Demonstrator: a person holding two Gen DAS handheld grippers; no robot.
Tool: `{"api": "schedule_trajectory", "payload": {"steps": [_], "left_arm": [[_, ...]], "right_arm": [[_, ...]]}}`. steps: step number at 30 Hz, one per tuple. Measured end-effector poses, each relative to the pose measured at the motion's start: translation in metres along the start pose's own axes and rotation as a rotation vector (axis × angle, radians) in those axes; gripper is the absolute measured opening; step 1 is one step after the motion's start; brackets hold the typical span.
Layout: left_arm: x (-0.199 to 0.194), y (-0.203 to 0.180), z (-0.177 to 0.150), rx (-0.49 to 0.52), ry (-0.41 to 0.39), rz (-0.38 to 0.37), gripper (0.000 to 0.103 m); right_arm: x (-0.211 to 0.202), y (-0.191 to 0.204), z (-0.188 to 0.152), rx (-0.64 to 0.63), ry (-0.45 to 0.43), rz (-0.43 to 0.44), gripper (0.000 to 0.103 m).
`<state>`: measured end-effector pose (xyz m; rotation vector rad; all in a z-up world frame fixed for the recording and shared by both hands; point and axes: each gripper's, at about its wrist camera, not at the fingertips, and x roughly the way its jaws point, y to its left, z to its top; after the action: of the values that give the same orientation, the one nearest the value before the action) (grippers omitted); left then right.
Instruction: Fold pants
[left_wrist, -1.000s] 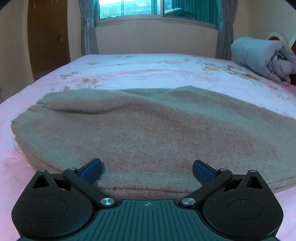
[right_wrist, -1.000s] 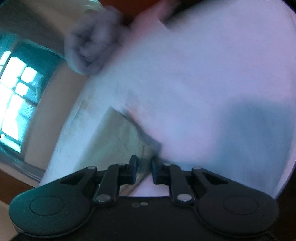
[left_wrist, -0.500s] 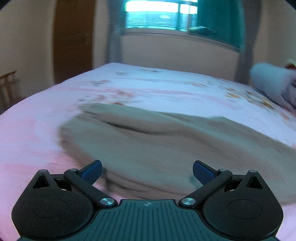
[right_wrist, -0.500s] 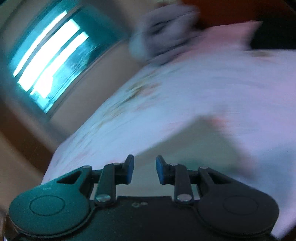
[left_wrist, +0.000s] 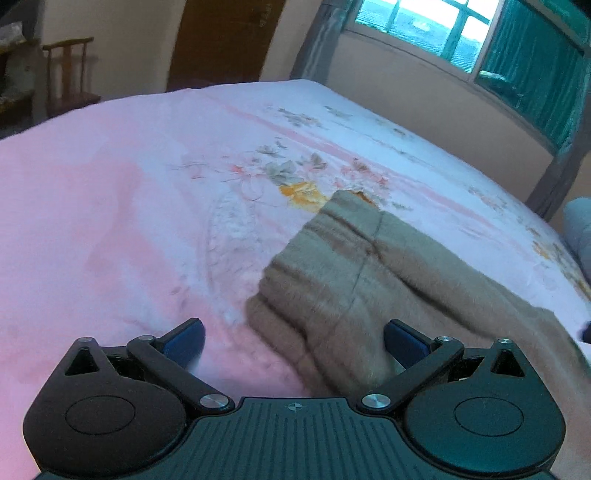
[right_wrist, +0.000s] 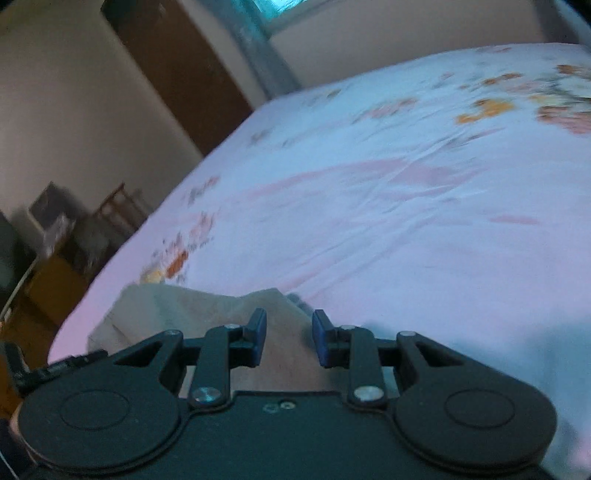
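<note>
Since the earlier frames my left view has swung leftward: the pants (left_wrist: 369, 280), which then filled the width of the frame, now occupy only its lower right, and my right view has rolled from a steeply tilted window scene to a nearly level look along the bed. My right gripper (right_wrist: 289, 338) was pinched on a fold of the cloth a second ago; its jaws have just been opening and now stand a narrow gap apart, with nothing pressed between the pads.

The pants, tan and fuzzy, lie folded on the bedsheet (left_wrist: 147, 221). In the left view their near left edge runs diagonally from the frame's centre down toward my gripper body, layered in stacked folds, with a seam running down the top layer. In the right view the cloth shows only as a pale patch at the lower centre, just beyond and below my fingertips.

My left gripper (left_wrist: 293, 341) is wide open and holds nothing; its right finger (left_wrist: 404, 341) stands over the cloth's near edge, its left finger (left_wrist: 184, 341) over bare sheet.

Open room: the pink floral sheet lies bare across the left and upper part of the left view, and across the centre and right of the right view. Beyond the bed's far edge stand a brown door (left_wrist: 221, 40), a wooden chair (left_wrist: 68, 77), and a window (left_wrist: 443, 26) at upper right.
</note>
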<state>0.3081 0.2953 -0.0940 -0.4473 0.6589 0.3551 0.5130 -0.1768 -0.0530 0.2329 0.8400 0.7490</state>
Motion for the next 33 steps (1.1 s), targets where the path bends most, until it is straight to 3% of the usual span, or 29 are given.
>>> {"api": "schedule_trajectory", "payload": {"steps": [4, 5, 7, 8, 9, 13, 17, 18, 20, 22, 24, 26, 30, 33], "left_arm": [[0.017, 0.001, 0.004, -0.023, 0.005, -0.040, 0.101], [0.018, -0.001, 0.003, -0.018, 0.006, -0.054, 0.088], [0.018, -0.002, 0.001, -0.006, 0.006, -0.069, 0.079], [0.017, 0.000, 0.001, -0.007, 0.003, -0.081, 0.072], [0.015, 0.003, 0.002, -0.017, 0.000, -0.098, 0.069], [0.012, 0.005, 0.000, -0.019, -0.010, -0.109, 0.069], [0.012, 0.008, -0.002, -0.029, -0.009, -0.114, 0.069], [0.011, 0.009, -0.002, -0.033, -0.008, -0.117, 0.070], [0.012, 0.010, -0.004, -0.038, -0.010, -0.120, 0.071], [0.013, 0.011, -0.005, -0.038, -0.014, -0.122, 0.072], [0.013, 0.011, -0.005, -0.040, -0.015, -0.125, 0.072], [0.014, 0.011, -0.005, -0.041, -0.015, -0.125, 0.072], [0.014, 0.010, -0.006, -0.041, -0.022, -0.120, 0.072], [0.014, 0.010, -0.008, -0.042, -0.027, -0.118, 0.072]], "right_arm": [[0.033, 0.005, 0.003, -0.027, 0.076, 0.049, 0.020], [0.040, 0.008, 0.003, -0.043, 0.092, 0.045, 0.020], [0.045, 0.013, 0.003, -0.081, 0.110, 0.048, 0.011], [0.046, 0.018, 0.002, -0.106, 0.117, 0.068, 0.000], [0.046, 0.026, 0.003, -0.135, 0.124, 0.068, 0.000], [0.040, 0.060, 0.005, -0.307, 0.102, -0.029, 0.000], [0.021, 0.053, 0.014, -0.264, 0.016, -0.042, 0.000], [0.018, 0.045, 0.016, -0.237, 0.006, -0.039, 0.023], [0.022, 0.029, 0.019, -0.168, 0.055, -0.002, 0.048], [0.028, 0.015, 0.019, -0.118, 0.090, 0.044, 0.048], [0.032, 0.002, 0.018, -0.062, 0.117, 0.064, 0.037], [0.035, -0.009, 0.016, -0.007, 0.160, 0.137, 0.032], [0.035, -0.013, 0.012, -0.011, 0.203, 0.202, 0.010], [0.033, -0.011, 0.012, -0.034, 0.204, 0.245, 0.007]]}}
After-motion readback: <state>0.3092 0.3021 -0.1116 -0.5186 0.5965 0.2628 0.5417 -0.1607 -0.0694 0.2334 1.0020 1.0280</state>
